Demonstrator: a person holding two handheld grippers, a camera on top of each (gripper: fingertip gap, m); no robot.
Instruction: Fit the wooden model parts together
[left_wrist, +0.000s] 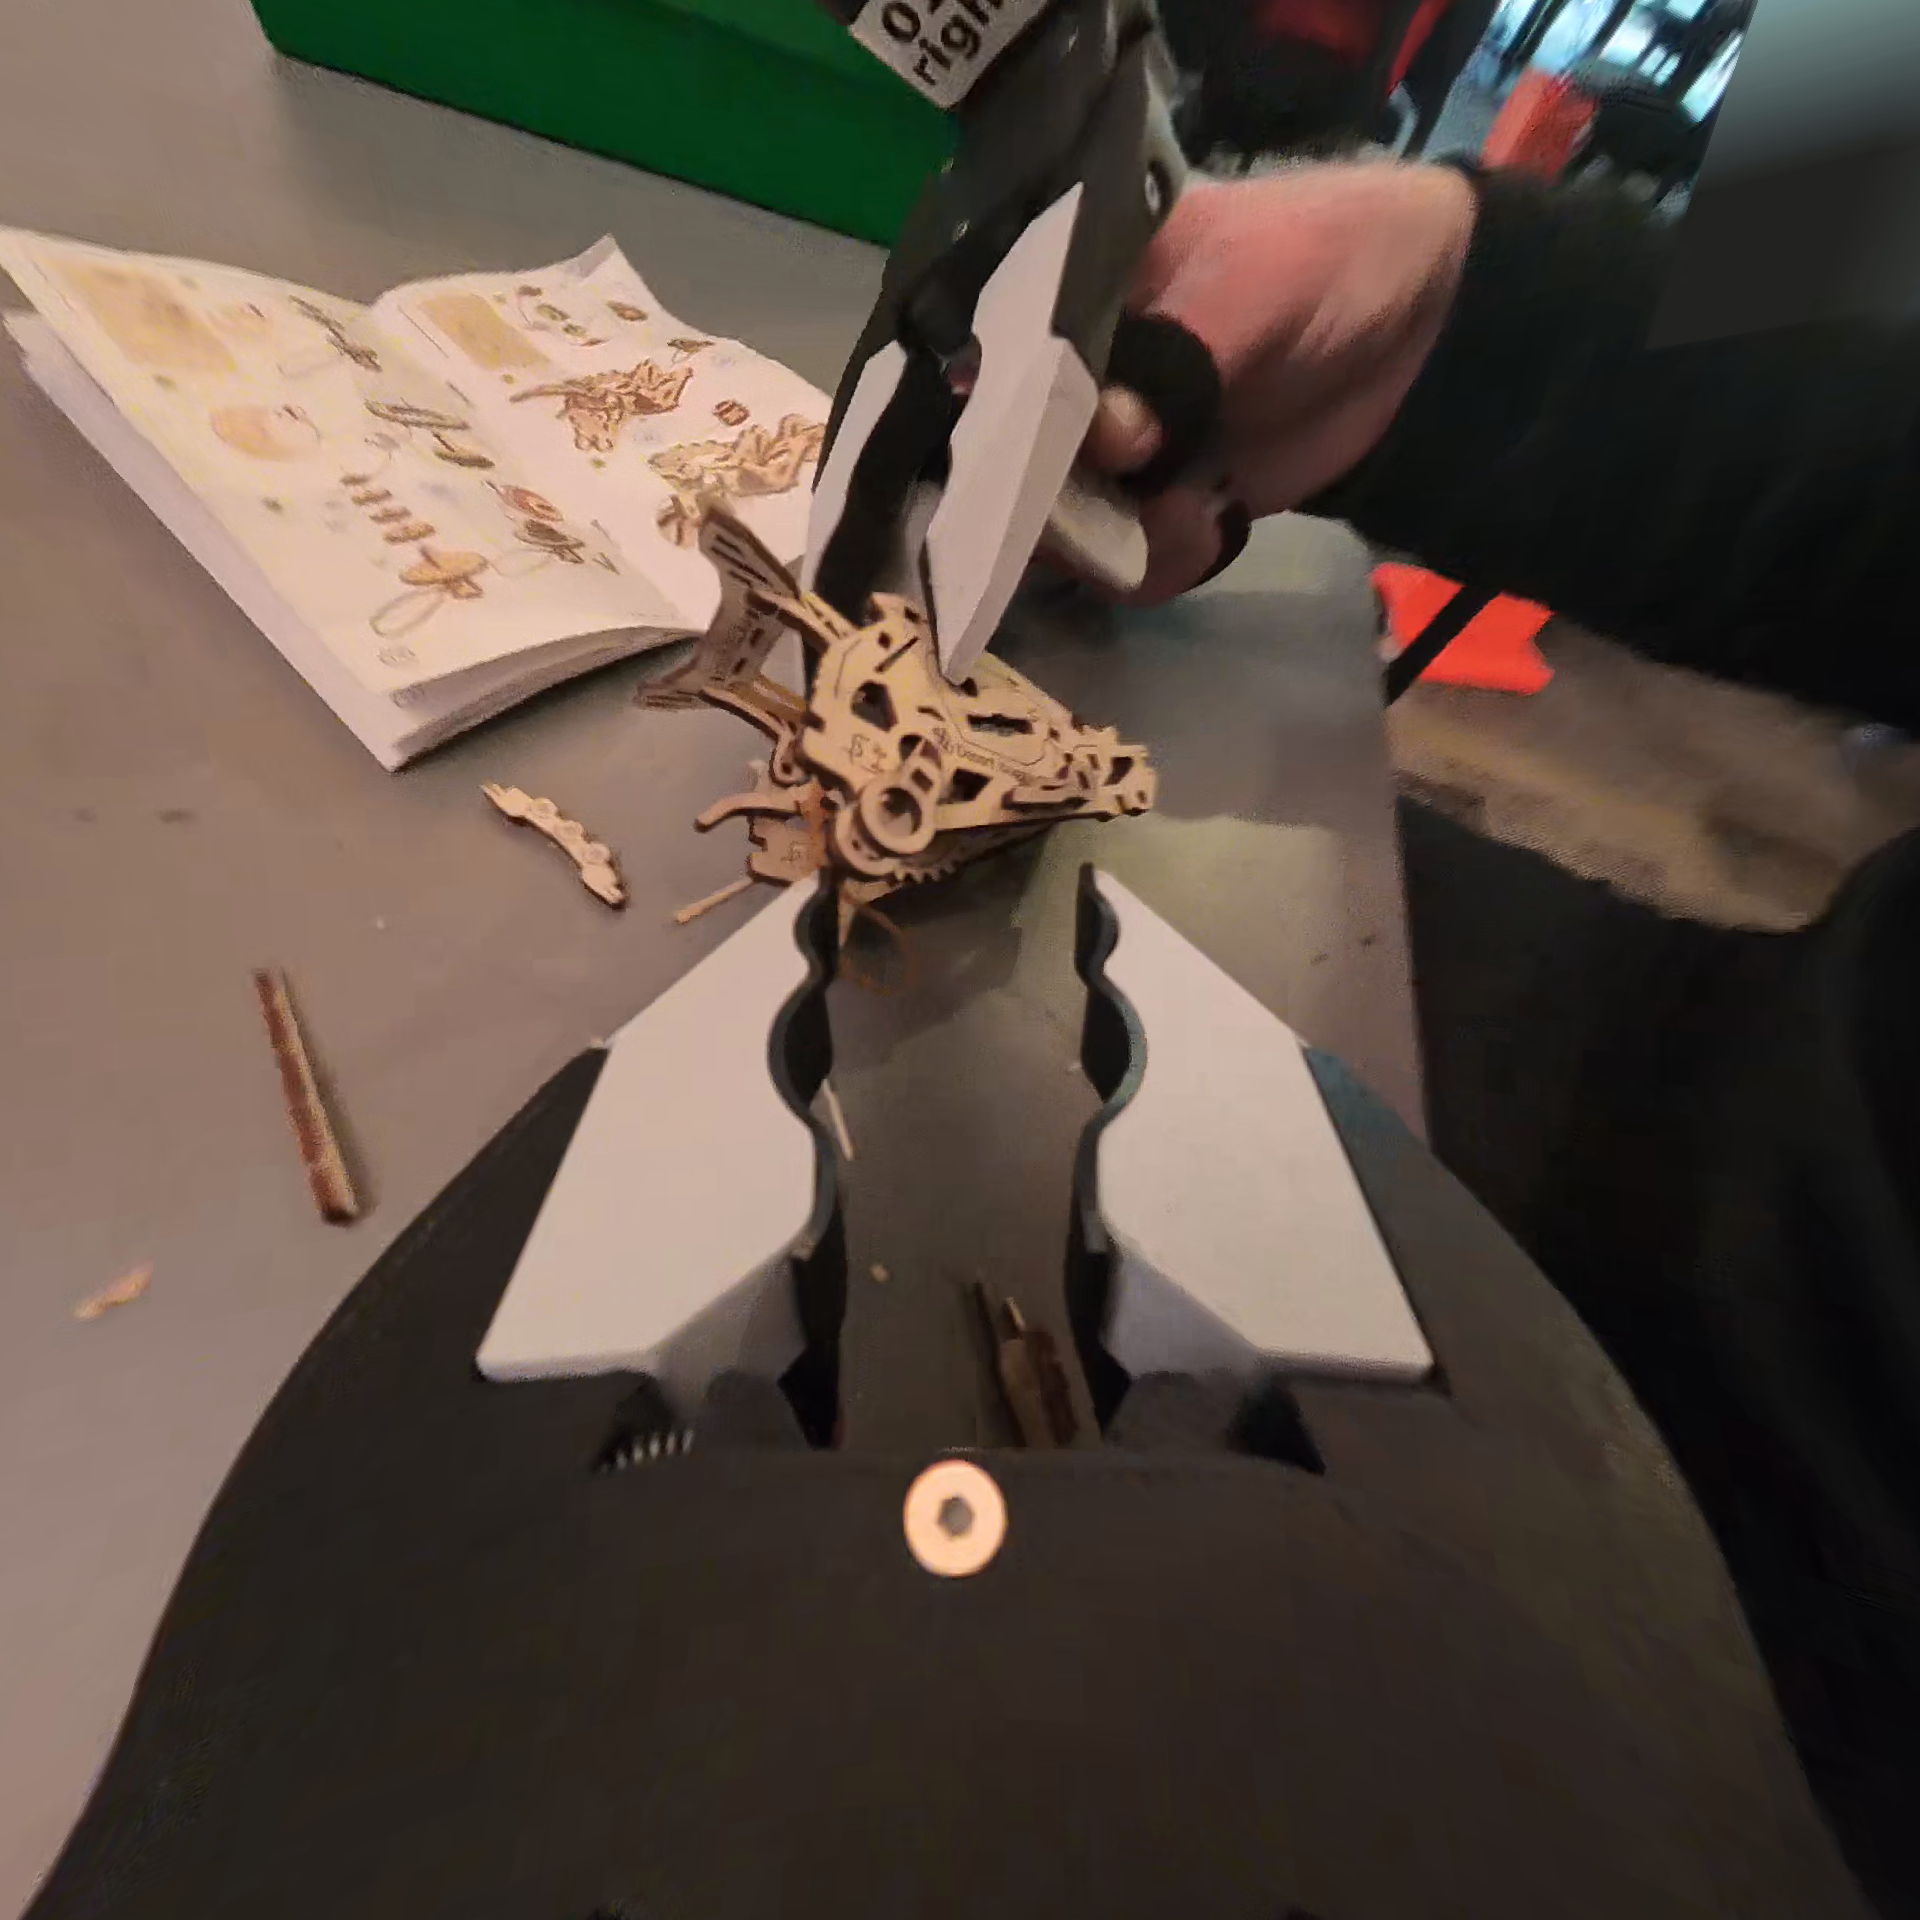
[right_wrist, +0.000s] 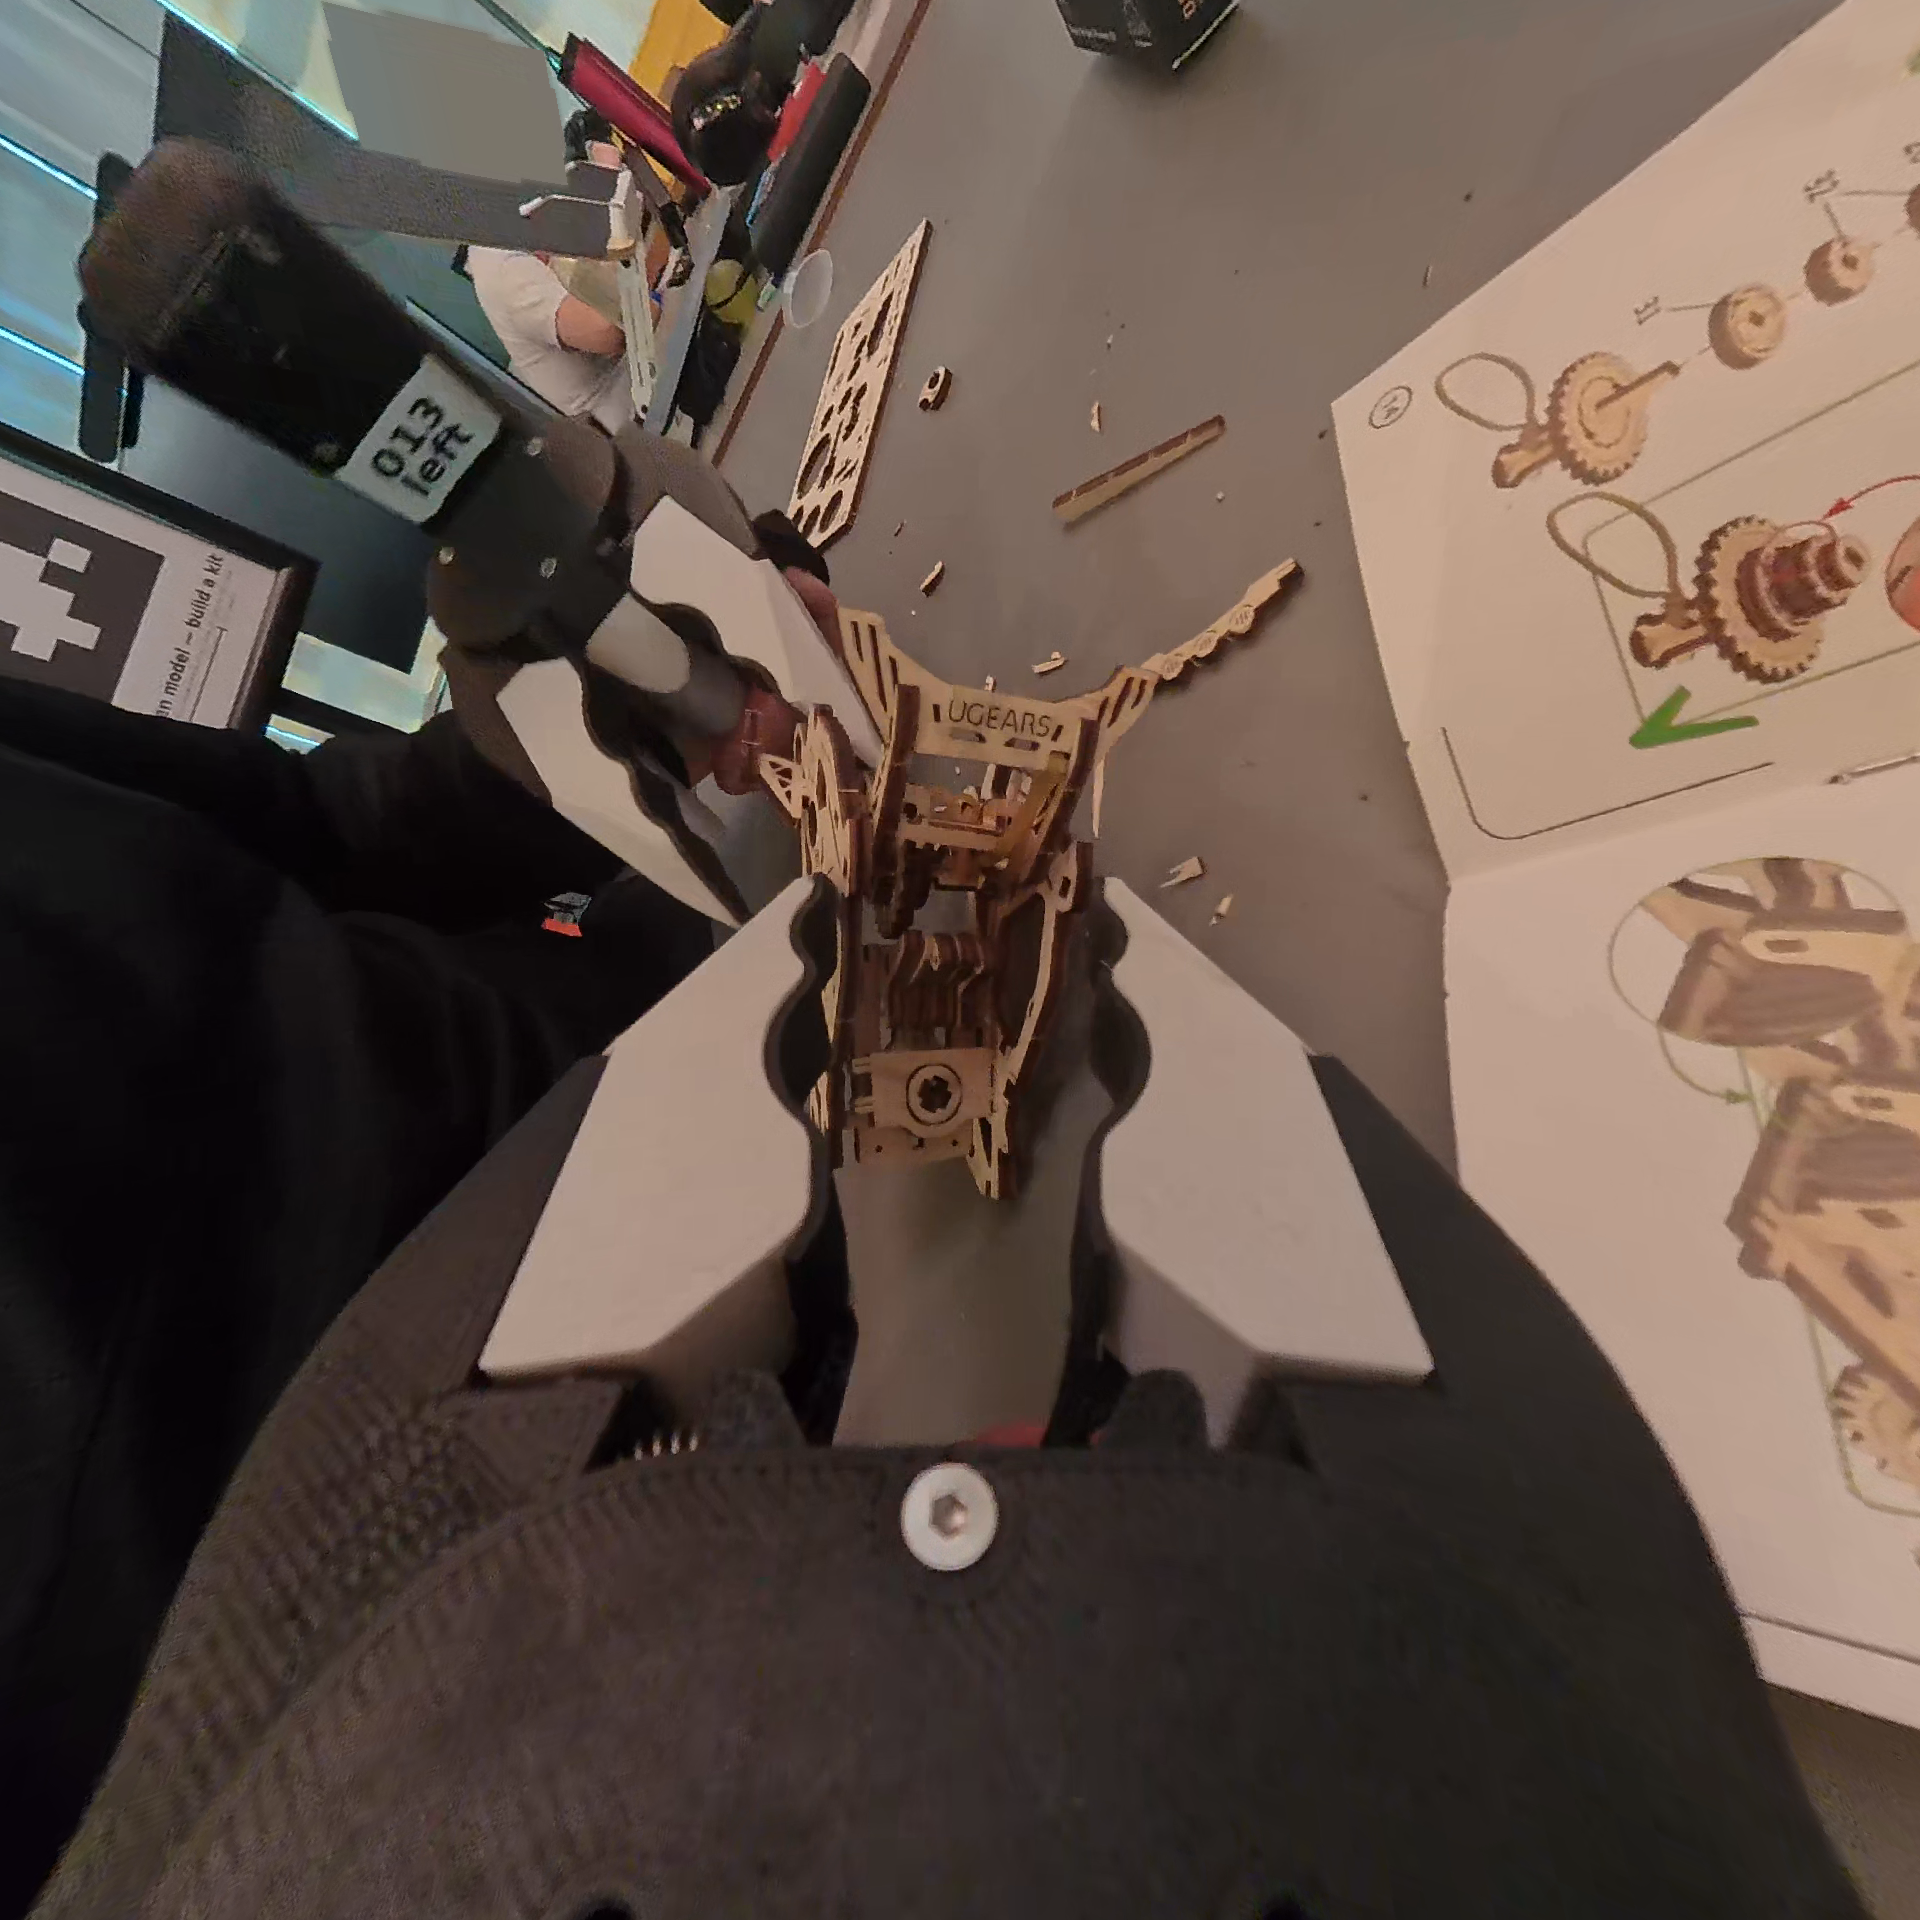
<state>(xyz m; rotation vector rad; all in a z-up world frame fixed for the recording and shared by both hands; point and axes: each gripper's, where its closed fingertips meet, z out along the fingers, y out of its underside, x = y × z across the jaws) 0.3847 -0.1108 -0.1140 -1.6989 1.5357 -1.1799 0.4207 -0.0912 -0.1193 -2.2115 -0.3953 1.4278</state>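
A partly built wooden model (right_wrist: 935, 987) with gears sits between the fingers of my right gripper (right_wrist: 961, 894), which is shut on it and holds it just above the grey table (right_wrist: 1195, 260). In the left wrist view the right gripper (left_wrist: 894, 623) comes down from above onto the model (left_wrist: 935, 748). My left gripper (left_wrist: 956, 894) is open, its tips at the model's lower edge. In the right wrist view the left gripper (right_wrist: 800, 831) reaches in from the left, its tips on either side of the model's side gear.
An open instruction booklet (left_wrist: 416, 468) lies at the left; it also shows in the right wrist view (right_wrist: 1662, 623). A curved wooden part (left_wrist: 561, 842), a wooden strip (left_wrist: 307, 1091) and chips lie loose. A green box (left_wrist: 623, 94) stands behind. A punched wooden sheet (right_wrist: 857, 395) lies farther off. My right fingertips sit around 5 cm from my left ones.
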